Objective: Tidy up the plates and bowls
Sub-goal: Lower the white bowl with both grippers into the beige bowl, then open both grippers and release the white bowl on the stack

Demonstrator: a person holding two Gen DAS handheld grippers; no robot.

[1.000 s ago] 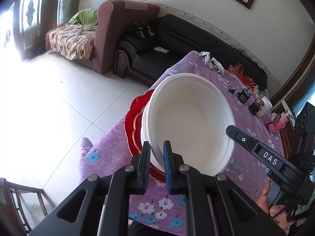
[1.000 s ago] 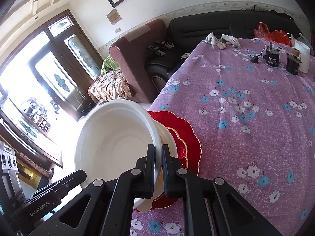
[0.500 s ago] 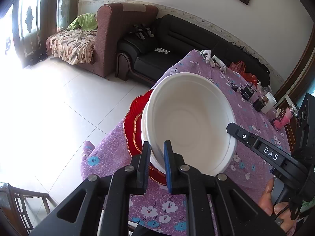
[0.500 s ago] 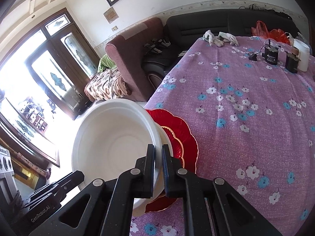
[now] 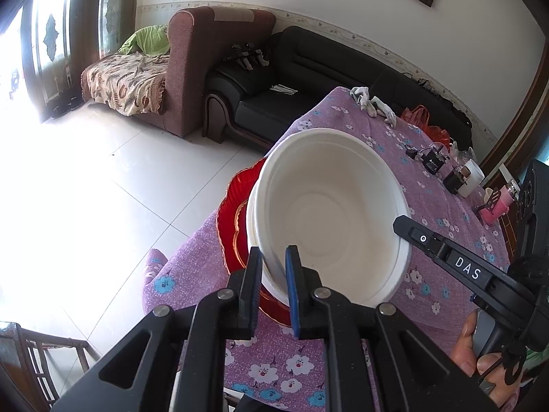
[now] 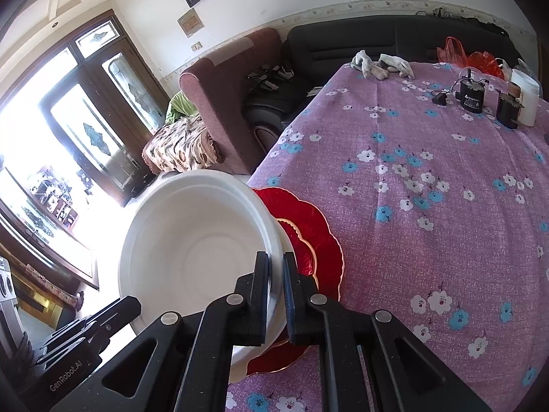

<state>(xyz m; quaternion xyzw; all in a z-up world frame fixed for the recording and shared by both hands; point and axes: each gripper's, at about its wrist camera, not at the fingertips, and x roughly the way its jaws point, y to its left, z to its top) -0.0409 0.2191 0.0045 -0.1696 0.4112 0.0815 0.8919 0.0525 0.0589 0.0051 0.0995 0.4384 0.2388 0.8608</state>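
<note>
A large white bowl [image 5: 329,213] [image 6: 199,240] is tilted above a second white bowl [image 5: 252,219] nested under it, both over red gold-rimmed plates [image 5: 228,219] [image 6: 315,250] near the table's corner. My left gripper [image 5: 273,267] is shut on the top bowl's near rim, one finger inside, one outside. My right gripper [image 6: 275,274] is shut on the same bowl's opposite rim. In the left wrist view the right gripper's finger [image 5: 446,257] reaches the rim from the right; a person's hand [image 5: 480,367] holds it.
The purple flowered tablecloth [image 6: 429,206] carries white gloves [image 6: 381,63], black chargers [image 6: 471,98], a white cup [image 6: 526,103] and a red bag [image 6: 459,53] at the far end. The plates sit close to the table's edge, over tiled floor [image 5: 103,189]. Sofas [image 5: 274,79] stand beyond.
The bowl stays gripped by both grippers. The view has shifted slightly and the bowl tilts a little more; no grip has altered.
</note>
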